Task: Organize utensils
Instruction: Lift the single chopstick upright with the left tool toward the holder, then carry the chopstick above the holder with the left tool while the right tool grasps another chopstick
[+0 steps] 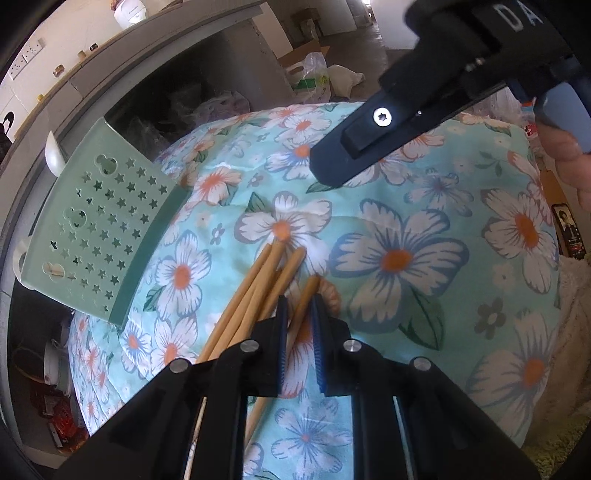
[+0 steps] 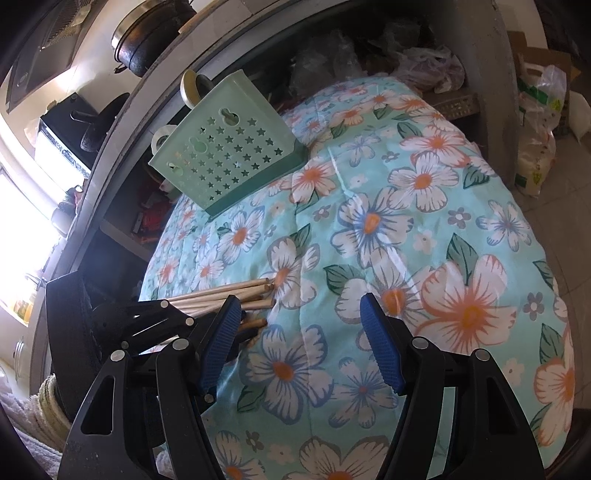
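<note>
Several wooden chopsticks (image 1: 258, 291) lie on the floral cloth (image 1: 424, 229). My left gripper (image 1: 298, 295) is shut on one chopstick (image 1: 306, 299), apart from the bundle. The bundle also shows in the right wrist view (image 2: 236, 293), with my left gripper (image 2: 236, 328) over it. A green perforated utensil holder (image 1: 96, 225) stands at the cloth's far left edge; it also shows in the right wrist view (image 2: 229, 147). My right gripper (image 2: 299, 317) is open and empty above the cloth. One of its fingers (image 1: 354, 151) hangs over the cloth in the left wrist view.
The floral cloth (image 2: 424, 229) covers a rounded table. Grey shelves (image 1: 155, 66) with bags and clutter stand behind it. Plastic bags (image 2: 535, 122) and boxes sit on the floor to the right. A pot (image 2: 151, 33) sits on the counter.
</note>
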